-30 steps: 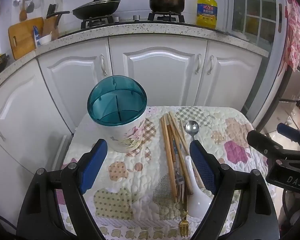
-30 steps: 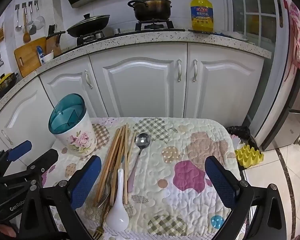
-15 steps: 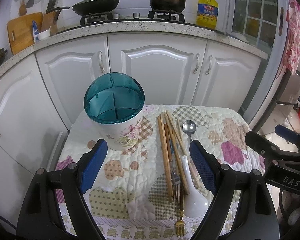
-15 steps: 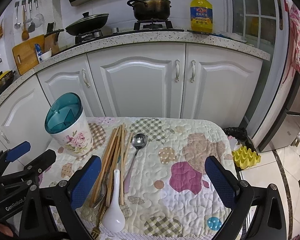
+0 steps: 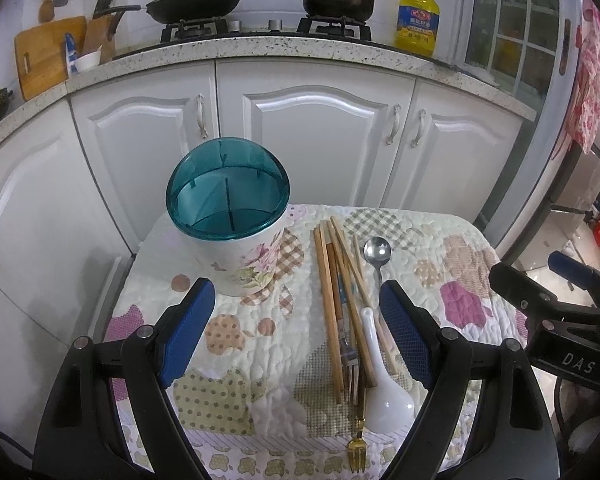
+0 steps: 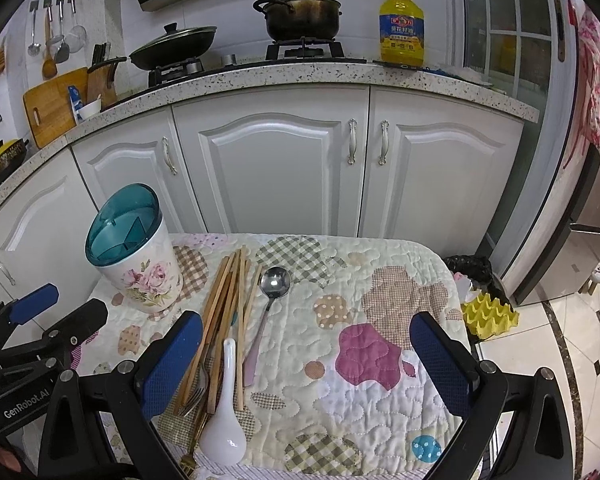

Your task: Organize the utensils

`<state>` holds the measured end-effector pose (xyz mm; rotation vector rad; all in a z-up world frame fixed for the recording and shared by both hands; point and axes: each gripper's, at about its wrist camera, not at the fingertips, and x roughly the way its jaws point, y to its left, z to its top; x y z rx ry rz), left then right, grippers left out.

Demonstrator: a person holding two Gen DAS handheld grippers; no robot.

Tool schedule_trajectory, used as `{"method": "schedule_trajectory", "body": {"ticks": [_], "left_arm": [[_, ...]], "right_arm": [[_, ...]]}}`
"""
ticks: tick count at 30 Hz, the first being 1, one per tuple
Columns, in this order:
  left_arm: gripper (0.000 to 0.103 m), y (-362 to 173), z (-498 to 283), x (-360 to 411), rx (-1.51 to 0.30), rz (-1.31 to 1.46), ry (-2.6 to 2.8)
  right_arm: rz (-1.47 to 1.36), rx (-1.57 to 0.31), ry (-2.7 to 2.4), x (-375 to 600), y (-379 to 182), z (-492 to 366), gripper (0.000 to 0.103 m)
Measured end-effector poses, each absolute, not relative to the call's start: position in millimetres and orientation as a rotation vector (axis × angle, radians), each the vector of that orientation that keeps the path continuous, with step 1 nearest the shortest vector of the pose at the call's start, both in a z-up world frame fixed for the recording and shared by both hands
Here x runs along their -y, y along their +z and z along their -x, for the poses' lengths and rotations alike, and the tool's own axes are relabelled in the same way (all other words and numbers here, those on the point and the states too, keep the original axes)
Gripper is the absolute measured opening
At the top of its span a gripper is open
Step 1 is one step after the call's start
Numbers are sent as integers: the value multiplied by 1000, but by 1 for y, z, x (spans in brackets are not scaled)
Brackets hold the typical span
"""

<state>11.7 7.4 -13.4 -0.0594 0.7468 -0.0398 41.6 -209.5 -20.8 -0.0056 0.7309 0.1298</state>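
A floral white utensil holder (image 5: 242,258) (image 6: 142,276) with a teal divided top stands upright at the table's far left. Right of it lies a pile of wooden chopsticks (image 5: 332,292) (image 6: 222,312), forks (image 5: 350,360) (image 6: 196,394), a white ceramic spoon (image 5: 382,384) (image 6: 225,412) and a steel spoon (image 5: 377,254) (image 6: 274,284). My left gripper (image 5: 298,328) hovers open over the table's near left, holding nothing. Open and holding nothing as well, my right gripper (image 6: 306,360) hangs over the table's middle.
The small table wears a patchwork quilted cloth (image 6: 380,312). White cabinets (image 6: 276,164) and a speckled counter with a wok (image 6: 172,46), pot (image 6: 302,12) and oil bottle (image 6: 402,26) stand behind. A yellow egg carton (image 6: 490,316) lies on the tiled floor at right.
Both grippers have drifted slightly back and up, so the table sits a little lower in both views. Both stay open; no utensil has moved.
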Motion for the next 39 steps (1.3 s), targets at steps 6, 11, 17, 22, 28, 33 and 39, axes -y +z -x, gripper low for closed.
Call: {"method": "schedule_trajectory", "body": {"ticks": [6,11,17,22,28,33,39], "left_arm": [[85,-13,-12,-8,-743,61,-25],[85,-13,-11,-9,-738,59,-18],[85,-13,-11,-9,-738,54,-19],[85,-13,-12,-9,-744,60,-21],[85,-14,-13,-9,-746,62,-23],[85,-18,-14,-9,-753,61,-22],[85,-20,-16,-10,-762,70,-23]], "right_arm": [[4,-737,138,210,-24,-42,103],[7,-738,130,210,-25,-43,103],[12,-748,120,210,-27,-44,103],[11,-751,117,210,-28,-45,103],[15,-757,112,211,-30,-45,103],[14,-766,115,211,-32,-47,103],[12,-774,108,212,-35,-48,103]]}}
